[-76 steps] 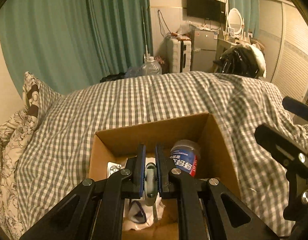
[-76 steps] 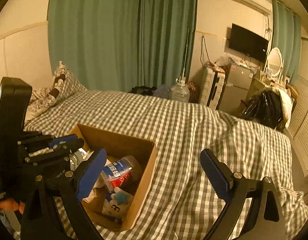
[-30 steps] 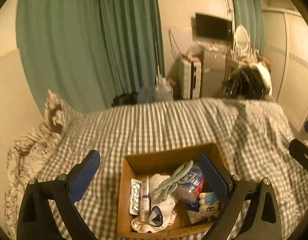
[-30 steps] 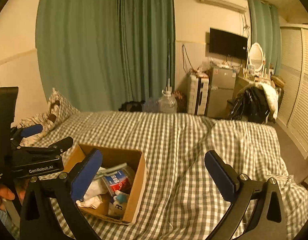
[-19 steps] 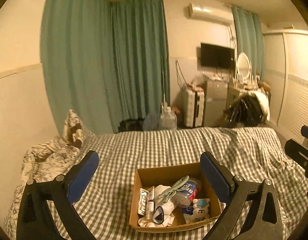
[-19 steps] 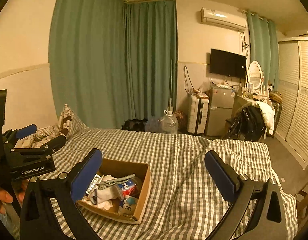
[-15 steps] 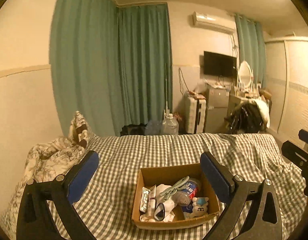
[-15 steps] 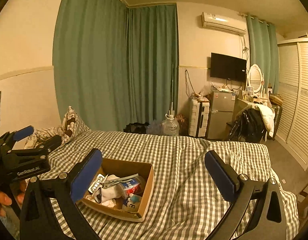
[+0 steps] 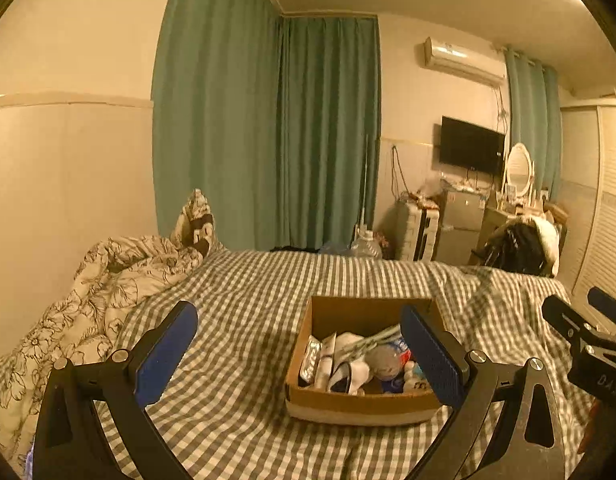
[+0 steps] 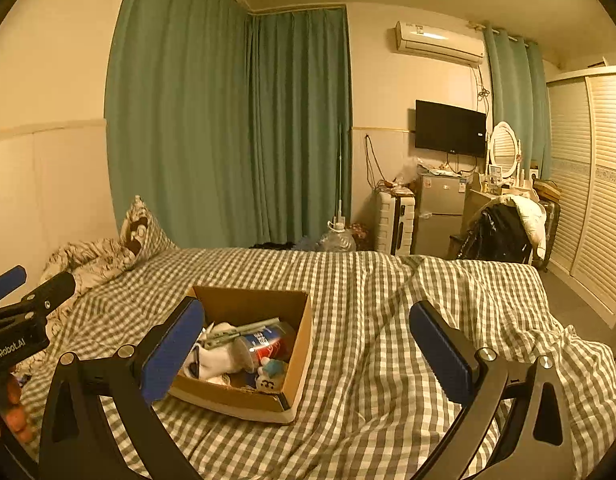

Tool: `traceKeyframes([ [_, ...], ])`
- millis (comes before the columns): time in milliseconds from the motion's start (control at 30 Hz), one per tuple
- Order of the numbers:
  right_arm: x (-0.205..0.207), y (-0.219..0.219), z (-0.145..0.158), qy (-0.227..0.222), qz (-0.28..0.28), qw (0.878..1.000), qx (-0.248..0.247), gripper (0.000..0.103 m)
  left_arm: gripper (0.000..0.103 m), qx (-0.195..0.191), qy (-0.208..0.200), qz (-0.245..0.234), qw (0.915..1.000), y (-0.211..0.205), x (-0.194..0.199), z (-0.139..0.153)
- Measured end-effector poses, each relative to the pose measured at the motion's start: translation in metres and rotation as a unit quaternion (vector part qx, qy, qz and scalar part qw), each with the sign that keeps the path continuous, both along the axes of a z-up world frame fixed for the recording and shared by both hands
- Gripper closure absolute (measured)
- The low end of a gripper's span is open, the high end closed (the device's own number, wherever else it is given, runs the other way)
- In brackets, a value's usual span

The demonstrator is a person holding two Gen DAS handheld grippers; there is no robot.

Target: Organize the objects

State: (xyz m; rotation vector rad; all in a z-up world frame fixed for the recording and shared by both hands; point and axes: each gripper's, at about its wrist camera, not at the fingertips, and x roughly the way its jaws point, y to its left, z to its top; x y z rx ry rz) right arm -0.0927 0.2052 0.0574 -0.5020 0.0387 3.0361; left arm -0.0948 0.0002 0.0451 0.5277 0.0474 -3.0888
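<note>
An open cardboard box (image 9: 360, 402) sits on the checked bed cover. It also shows in the right wrist view (image 10: 301, 344). Inside lie a blue and red can (image 10: 263, 346), a pale green tool (image 10: 239, 330), white cloth (image 10: 211, 360), a blister pack (image 9: 311, 360) and a small white toy (image 10: 267, 376). My left gripper (image 9: 297, 354) is open and empty, held back above the bed, well short of the box. My right gripper (image 10: 308, 350) is open and empty, also held back from the box.
A crumpled floral duvet (image 9: 87, 300) and a pillow (image 9: 195, 224) lie at the left. Green curtains (image 10: 227, 140), a water jug (image 10: 338, 240), a small fridge (image 10: 440, 216), a TV (image 10: 450, 128) and a chair with clothes (image 10: 504, 232) stand beyond the bed.
The left gripper let go of the pale green tool into the box and opened wide. Both grippers pulled up and back, so the box looks smaller and farther.
</note>
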Motion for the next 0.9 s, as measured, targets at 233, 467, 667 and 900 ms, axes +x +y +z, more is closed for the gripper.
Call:
traceKeyframes([
  [233,-0.002,-0.002,-0.007,-0.009,-0.002,1.0,0.007,0.0,0.0,0.003,-0.015,0.008,0.9999,-0.006,0.001,-0.012],
  [467,0.001,-0.007,-0.006,-0.015,0.007,1.0,0.009,0.0,0.0,-0.007,-0.025,0.007,0.9996,-0.005,0.002,-0.018],
  [667,0.001,-0.007,-0.006,-0.016,0.006,1.0,0.008,0.0,0.0,-0.01,-0.026,0.006,0.9996,-0.004,0.002,-0.017],
  [900,-0.001,-0.012,-0.008,-0.024,0.012,1.0,0.014,0.0,0.0,-0.014,-0.032,0.001,0.9994,-0.002,0.001,-0.018],
])
